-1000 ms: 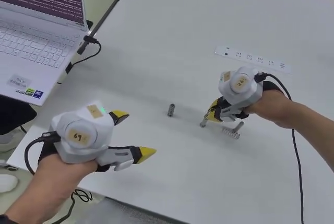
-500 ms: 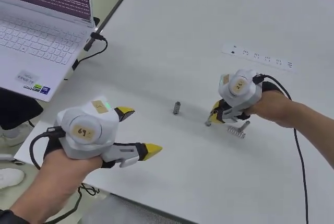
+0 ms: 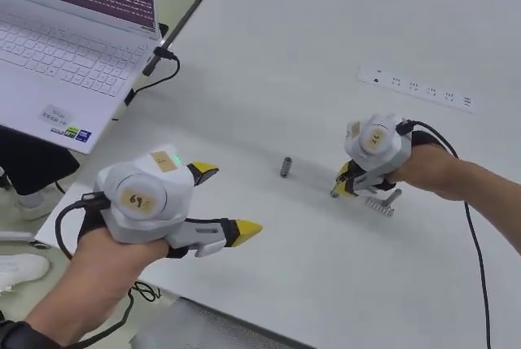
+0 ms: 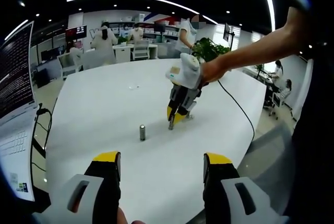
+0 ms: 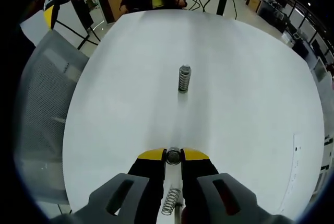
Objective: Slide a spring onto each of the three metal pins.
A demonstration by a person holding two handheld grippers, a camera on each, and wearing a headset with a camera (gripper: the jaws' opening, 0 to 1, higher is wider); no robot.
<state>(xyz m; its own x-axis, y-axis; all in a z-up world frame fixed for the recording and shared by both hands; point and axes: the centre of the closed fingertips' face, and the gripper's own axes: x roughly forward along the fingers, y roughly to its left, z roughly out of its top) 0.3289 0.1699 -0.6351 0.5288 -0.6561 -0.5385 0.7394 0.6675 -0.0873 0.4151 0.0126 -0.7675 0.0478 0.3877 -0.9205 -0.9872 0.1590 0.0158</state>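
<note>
The left gripper (image 3: 226,200) has a round, light grey body. It has a round tan sticker (image 3: 137,200) that says 69, a small green light (image 3: 174,159) on top, and grey and black jaws with yellow tips. A black cable (image 3: 59,235) loops out from its back. The right gripper (image 3: 340,188) looks alike: grey, with tan stickers and yellow tips. Its own black cable (image 3: 475,251) runs along the arm. A bit of dark sleeve (image 3: 11,336) shows at the near left.
</note>
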